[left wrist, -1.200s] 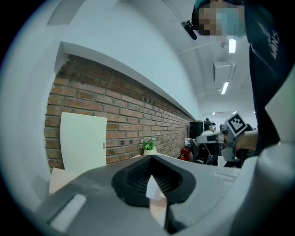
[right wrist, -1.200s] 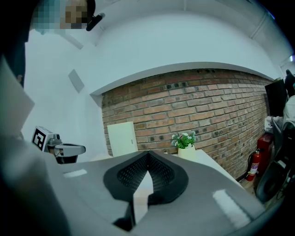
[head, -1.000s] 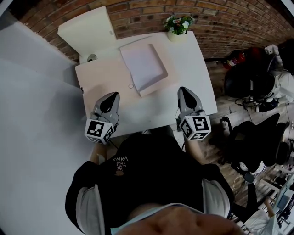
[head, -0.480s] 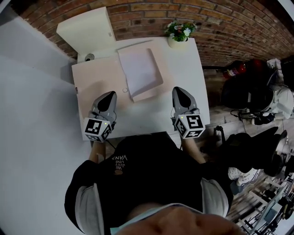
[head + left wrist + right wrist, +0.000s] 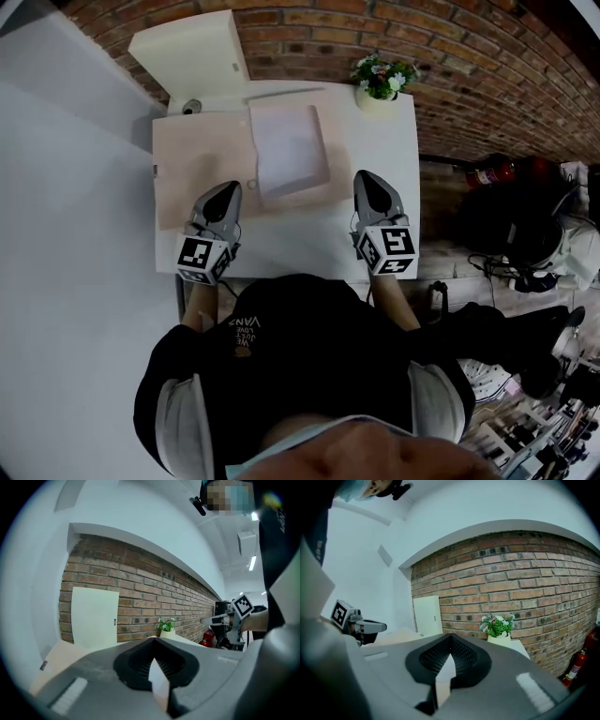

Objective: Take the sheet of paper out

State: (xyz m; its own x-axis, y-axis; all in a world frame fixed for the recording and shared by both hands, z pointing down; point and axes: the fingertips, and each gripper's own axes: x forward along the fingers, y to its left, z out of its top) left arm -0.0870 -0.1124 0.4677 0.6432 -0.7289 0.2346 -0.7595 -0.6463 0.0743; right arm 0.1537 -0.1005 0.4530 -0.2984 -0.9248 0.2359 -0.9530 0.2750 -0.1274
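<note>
A pale sheet of paper (image 5: 285, 143) lies on a beige folder (image 5: 202, 173) that is spread over the white table (image 5: 375, 141). My left gripper (image 5: 228, 188) is shut and empty, its tip over the folder's near edge, just left of the sheet. My right gripper (image 5: 366, 176) is also shut and empty, over bare table right of the folder. In the left gripper view the jaws (image 5: 154, 640) meet with nothing between them. The right gripper view shows the same closed jaws (image 5: 450, 636). Neither gripper touches the paper.
A potted plant (image 5: 382, 79) stands at the table's far right corner against the brick wall. A cream board (image 5: 192, 52) leans at the far left. A fire extinguisher (image 5: 492, 172) and bags lie on the floor to the right. The person's torso is at the table's near edge.
Both grippers have eased forward toward the folder, the right one coming in closer to its right edge. The head camera has shifted, so the table sits more squarely. The jaws stayed shut.
</note>
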